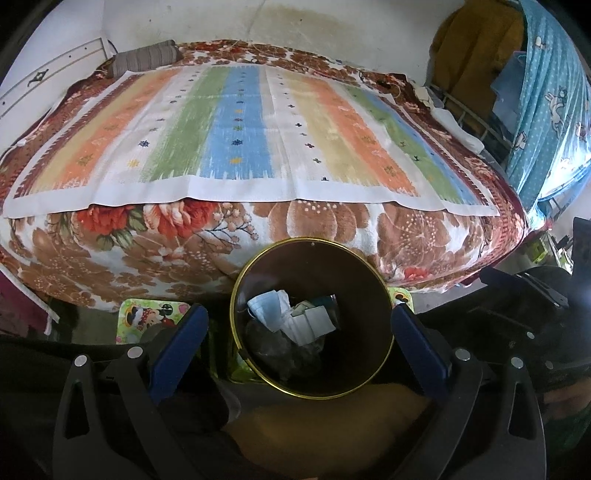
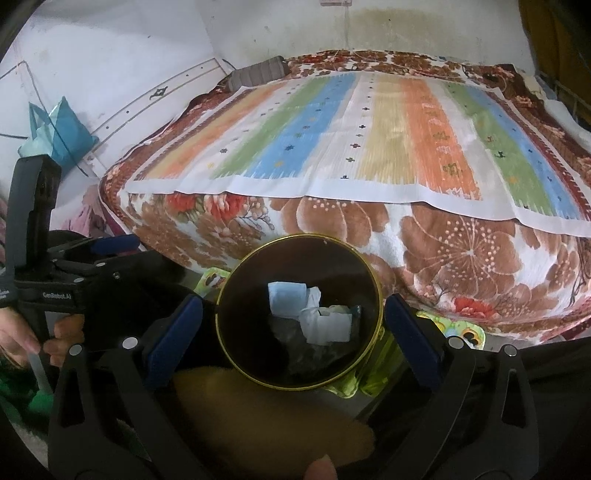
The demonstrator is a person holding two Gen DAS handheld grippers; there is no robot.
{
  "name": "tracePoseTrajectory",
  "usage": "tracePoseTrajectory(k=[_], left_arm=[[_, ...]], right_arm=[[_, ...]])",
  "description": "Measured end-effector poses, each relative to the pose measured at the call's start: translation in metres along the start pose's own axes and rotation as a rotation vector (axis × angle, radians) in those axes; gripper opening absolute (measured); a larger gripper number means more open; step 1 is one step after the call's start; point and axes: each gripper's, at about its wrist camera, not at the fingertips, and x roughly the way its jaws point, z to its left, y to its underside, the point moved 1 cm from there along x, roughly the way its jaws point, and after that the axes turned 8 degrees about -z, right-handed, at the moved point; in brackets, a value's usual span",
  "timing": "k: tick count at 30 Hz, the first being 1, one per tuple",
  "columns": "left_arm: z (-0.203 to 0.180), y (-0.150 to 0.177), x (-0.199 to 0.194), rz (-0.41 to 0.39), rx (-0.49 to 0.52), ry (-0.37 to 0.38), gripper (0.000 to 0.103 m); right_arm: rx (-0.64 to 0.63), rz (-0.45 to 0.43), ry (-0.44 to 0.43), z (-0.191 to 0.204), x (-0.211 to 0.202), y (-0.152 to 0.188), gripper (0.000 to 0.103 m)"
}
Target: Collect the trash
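Bed [image 1: 258, 229] under striped sheet [image 1: 240, 133], against stained white wall [image 1: 295, 22]

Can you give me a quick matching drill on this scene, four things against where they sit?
Things:
1. trash bin
2. blue face mask
3. striped cloth
4. grey pillow

Places:
A. at the far left corner of the bed
B. spread flat across the top of the bed
C. on the floor in front of the bed, between the open left gripper fingers in that view
D. inside the bin with crumpled white paper

Pairs: 1-C, 2-D, 3-B, 4-A
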Motion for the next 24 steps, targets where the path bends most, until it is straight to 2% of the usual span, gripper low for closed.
tracePoseTrajectory(k=[24], left_arm=[[0.0001,0.0021,0.0030,0.006,0.002,-0.012,0.097]], right_arm=[[-0.003,0.006,-0.002,-0.0003,0.0021,0.0021,0.094]])
